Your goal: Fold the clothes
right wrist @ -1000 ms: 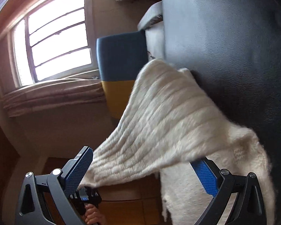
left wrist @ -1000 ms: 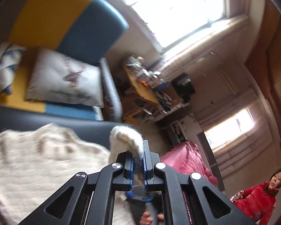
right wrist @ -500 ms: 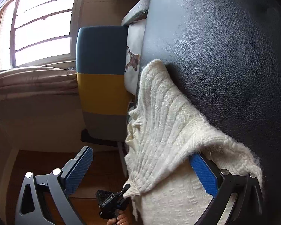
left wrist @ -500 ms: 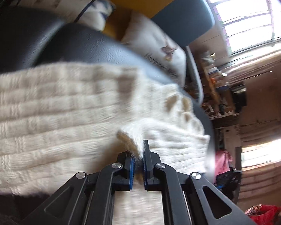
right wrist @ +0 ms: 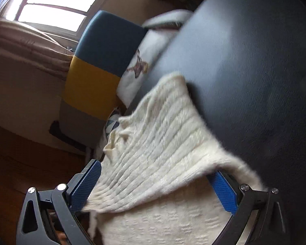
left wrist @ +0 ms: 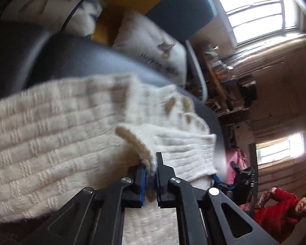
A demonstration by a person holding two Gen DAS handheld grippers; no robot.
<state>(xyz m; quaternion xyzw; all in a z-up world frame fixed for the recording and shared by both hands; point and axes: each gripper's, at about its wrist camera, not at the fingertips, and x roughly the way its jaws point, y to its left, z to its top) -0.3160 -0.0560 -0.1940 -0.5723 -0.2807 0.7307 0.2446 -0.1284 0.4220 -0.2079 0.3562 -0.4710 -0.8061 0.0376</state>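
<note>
We've got the cream knit sweater (left wrist: 57, 143) spread over the black leather cushion (left wrist: 75, 59), one part doubled over itself. Our left tongs (left wrist: 151, 175) are pinched tight on a raised fold of the sweater's edge, wool squeezed between the blue pads. Our right tongs (right wrist: 157, 185) stand wide apart, straddling the sweater (right wrist: 159, 153), its folded flap lying across the gap between the pads. Beyond the sweater sits a white pillow (right wrist: 136, 71) against the blue-and-yellow sofa back (right wrist: 100, 61).
</note>
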